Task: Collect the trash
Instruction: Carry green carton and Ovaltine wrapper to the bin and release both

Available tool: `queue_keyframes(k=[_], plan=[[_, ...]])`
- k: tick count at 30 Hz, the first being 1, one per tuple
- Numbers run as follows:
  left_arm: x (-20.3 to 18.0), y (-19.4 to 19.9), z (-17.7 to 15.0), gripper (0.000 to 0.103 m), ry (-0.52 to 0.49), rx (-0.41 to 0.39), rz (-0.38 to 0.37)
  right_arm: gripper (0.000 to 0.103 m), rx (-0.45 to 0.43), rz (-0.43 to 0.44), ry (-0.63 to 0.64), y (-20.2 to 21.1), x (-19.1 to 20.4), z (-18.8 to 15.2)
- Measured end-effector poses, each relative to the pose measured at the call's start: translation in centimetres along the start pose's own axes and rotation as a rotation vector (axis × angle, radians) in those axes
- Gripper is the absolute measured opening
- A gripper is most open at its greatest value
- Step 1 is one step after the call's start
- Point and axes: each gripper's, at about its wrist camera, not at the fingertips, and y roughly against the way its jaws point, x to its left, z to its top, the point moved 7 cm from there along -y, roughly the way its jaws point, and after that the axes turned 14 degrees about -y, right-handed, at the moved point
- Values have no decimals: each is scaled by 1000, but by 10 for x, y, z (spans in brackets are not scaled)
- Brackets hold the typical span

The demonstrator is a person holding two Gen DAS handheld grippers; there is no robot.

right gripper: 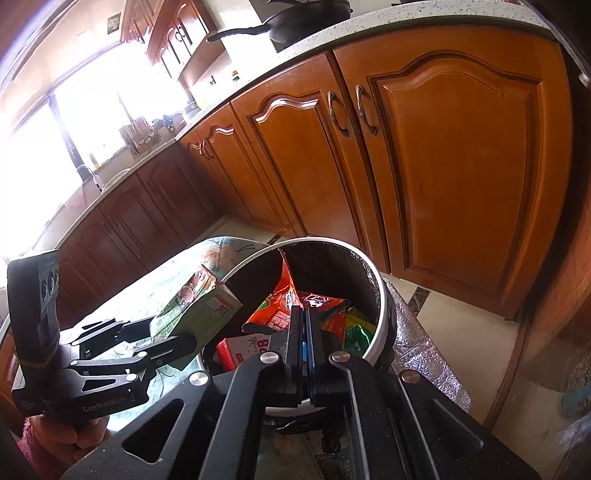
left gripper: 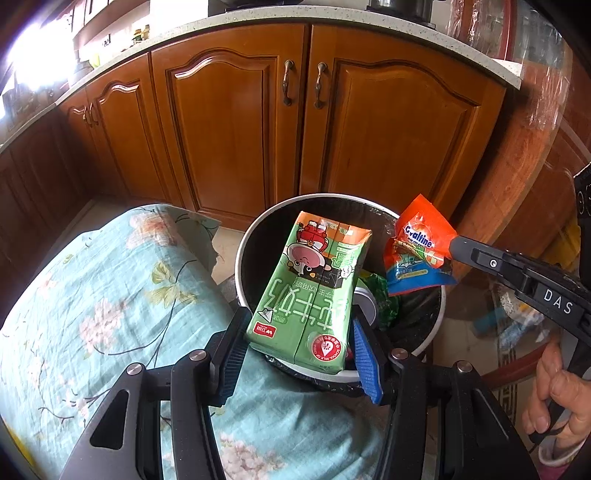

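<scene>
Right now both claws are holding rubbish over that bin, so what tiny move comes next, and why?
Probably open the left claw: its green milk carton already hangs over the trash bin, and the right claw's orange Ovaltine wrapper hangs there too.

Glossy printed paper milk carton [left gripper: 314, 291], shiny crinkled foil wrapper [left gripper: 419, 249], varnished wooden cabinets [left gripper: 229, 122], matt floral cloth [left gripper: 103, 295].

The left wrist camera looks forward and down, very near the trash bin [left gripper: 436, 325], facing the wooden cabinets [left gripper: 229, 122]. The right wrist camera looks from the right side, also close and tilted. Both views share bin, cabinets and countertop [right gripper: 424, 27].
</scene>
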Motion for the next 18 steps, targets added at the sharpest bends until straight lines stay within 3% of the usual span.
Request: queue_keyframes(k=[18], plan=[[-1,-20,7,51,12,28,-3,1,46,-36,10,-22,-6,5]])
